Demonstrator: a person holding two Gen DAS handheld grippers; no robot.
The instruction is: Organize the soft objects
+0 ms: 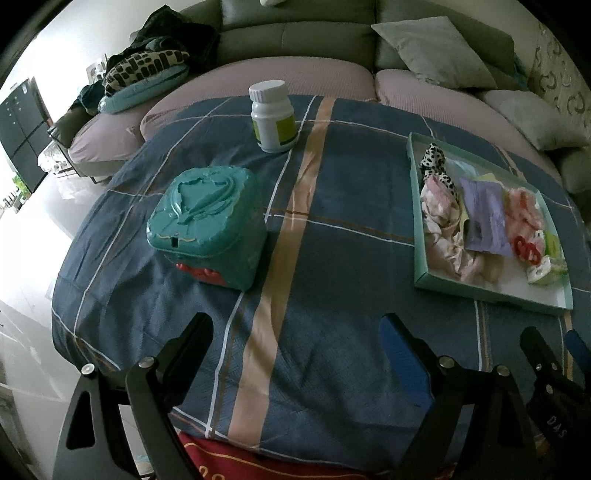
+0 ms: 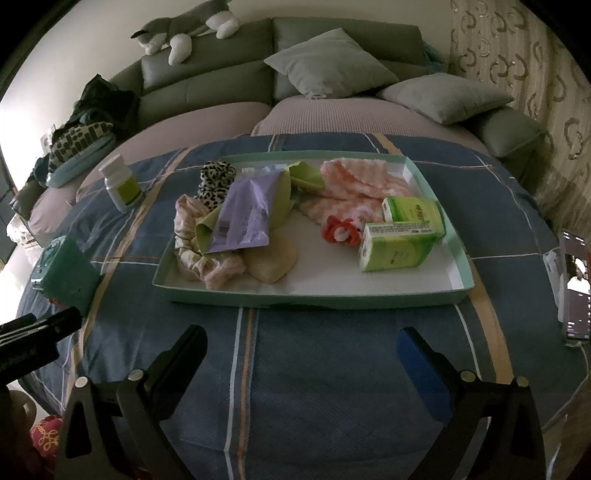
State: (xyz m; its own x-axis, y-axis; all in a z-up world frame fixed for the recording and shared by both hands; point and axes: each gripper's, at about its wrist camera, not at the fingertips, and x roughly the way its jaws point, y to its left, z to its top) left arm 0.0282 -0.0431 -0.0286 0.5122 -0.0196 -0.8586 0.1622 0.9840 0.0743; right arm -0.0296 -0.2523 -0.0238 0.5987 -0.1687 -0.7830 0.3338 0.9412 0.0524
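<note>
A shallow green tray (image 2: 314, 297) (image 1: 480, 291) on the blue plaid cloth holds soft things: a leopard-print scrunchie (image 2: 216, 177), pink fabric (image 2: 192, 236), a purple packet (image 2: 245, 214), a pink knit cloth (image 2: 351, 184), a red-and-white crochet flower (image 2: 340, 230), a yellow pad (image 2: 271, 262) and two green tissue packs (image 2: 397, 249). My right gripper (image 2: 301, 354) is open and empty over the cloth just in front of the tray. My left gripper (image 1: 297, 339) is open and empty, left of the tray and in front of a teal plastic box (image 1: 207, 225).
A white pill bottle (image 1: 273, 118) stands behind the teal box. A phone (image 2: 574, 288) lies at the table's right edge. A grey sofa with cushions (image 2: 332, 66), a plush toy (image 2: 184, 26) and piled clothes (image 1: 147, 74) runs along the back.
</note>
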